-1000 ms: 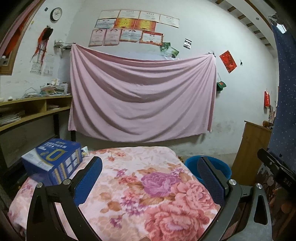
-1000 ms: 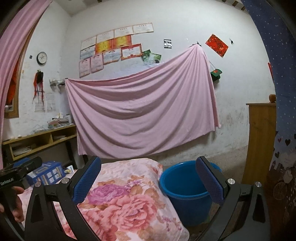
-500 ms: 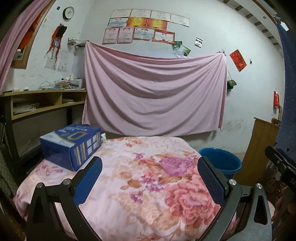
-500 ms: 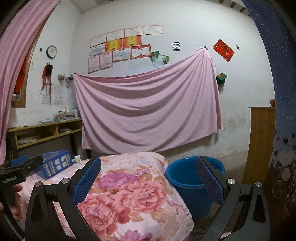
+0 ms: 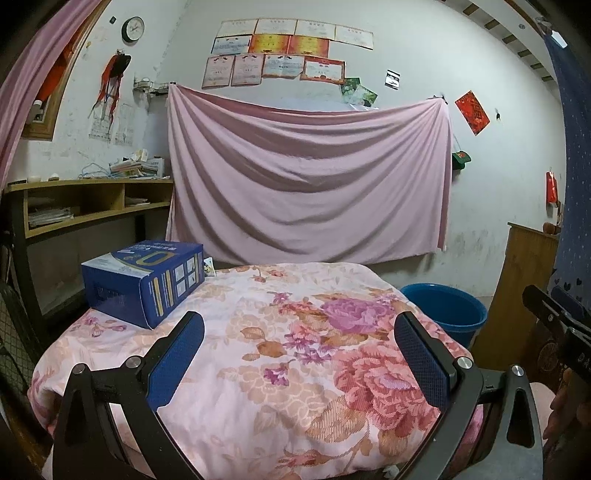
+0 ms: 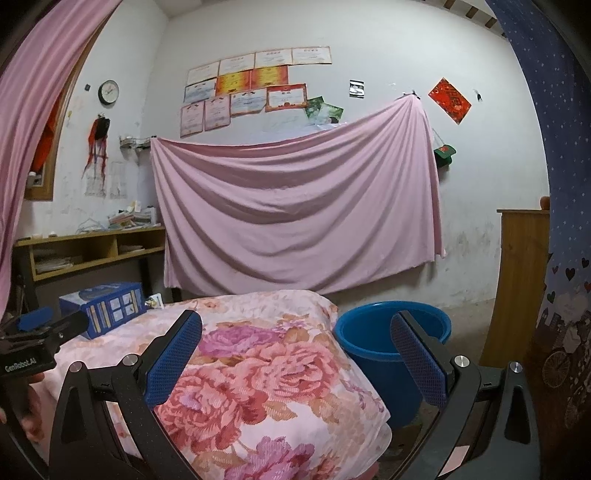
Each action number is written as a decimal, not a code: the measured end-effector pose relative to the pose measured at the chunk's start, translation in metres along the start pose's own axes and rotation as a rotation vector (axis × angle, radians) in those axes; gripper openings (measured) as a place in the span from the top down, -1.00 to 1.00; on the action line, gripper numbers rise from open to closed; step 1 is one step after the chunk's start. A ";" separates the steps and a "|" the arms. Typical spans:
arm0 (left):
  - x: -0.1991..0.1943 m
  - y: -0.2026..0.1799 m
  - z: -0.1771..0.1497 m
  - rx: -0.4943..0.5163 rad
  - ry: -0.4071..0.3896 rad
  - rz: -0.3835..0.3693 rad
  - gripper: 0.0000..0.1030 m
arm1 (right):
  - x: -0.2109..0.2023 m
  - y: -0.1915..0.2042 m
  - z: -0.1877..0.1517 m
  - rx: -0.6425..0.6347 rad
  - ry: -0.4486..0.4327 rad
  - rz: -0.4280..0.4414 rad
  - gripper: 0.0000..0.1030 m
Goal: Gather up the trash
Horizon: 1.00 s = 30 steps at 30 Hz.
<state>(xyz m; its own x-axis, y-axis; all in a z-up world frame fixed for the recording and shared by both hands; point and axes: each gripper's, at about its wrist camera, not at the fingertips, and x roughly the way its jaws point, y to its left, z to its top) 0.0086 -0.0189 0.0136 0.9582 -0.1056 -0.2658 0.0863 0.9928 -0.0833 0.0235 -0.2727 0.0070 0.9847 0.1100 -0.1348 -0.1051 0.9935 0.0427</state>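
Both tongs, left (image 5: 299, 354) and right (image 6: 295, 354), gape wide, holding nothing; a blue box (image 5: 144, 280) sits on the floral bed (image 5: 295, 369). The blue bucket (image 6: 388, 343) interior is hidden, so progress is unclear.

Left wrist view: the blue box (image 5: 147, 280) sits higher and further right in frame than a second ago, its printed end face more squarely in view. More of the floral quilt (image 5: 295, 350) shows ahead of the left gripper (image 5: 299, 350), and its near edge now shows. The blue bucket (image 5: 443, 310) shows more of its rim and wall beside the quilt's right edge. Wall clock (image 5: 133, 28) and shelf (image 5: 92, 199) shift right, toward centre.

Right wrist view: the bucket (image 6: 391, 332) fills less of the space between the right gripper's (image 6: 295, 350) fingers. The box (image 6: 107, 306) shows more fully at left, beyond the left gripper (image 6: 48, 328).
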 end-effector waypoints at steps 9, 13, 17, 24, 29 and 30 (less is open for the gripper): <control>0.003 0.004 -0.004 0.003 0.005 0.001 -0.96 | 0.003 -0.002 -0.003 0.004 0.016 -0.003 -1.00; 0.003 0.006 -0.004 0.003 0.004 0.001 -0.96 | 0.003 -0.004 -0.002 0.007 0.018 -0.005 -1.00; 0.002 0.005 -0.005 0.002 0.002 0.003 -0.96 | 0.003 -0.004 -0.002 0.007 0.018 -0.004 -1.00; 0.002 0.005 -0.005 0.003 0.002 0.004 -0.96 | 0.003 -0.006 -0.003 0.010 0.019 -0.005 -1.00; 0.003 0.006 -0.005 0.004 0.004 0.003 -0.96 | 0.004 -0.006 -0.003 0.014 0.023 -0.005 -1.00; 0.003 0.006 -0.005 0.004 0.004 0.003 -0.96 | 0.004 -0.006 -0.003 0.014 0.024 -0.005 -1.00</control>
<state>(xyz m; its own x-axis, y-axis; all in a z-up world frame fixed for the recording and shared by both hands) 0.0104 -0.0133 0.0078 0.9574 -0.1024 -0.2701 0.0840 0.9933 -0.0789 0.0273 -0.2781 0.0029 0.9816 0.1061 -0.1587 -0.0984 0.9936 0.0556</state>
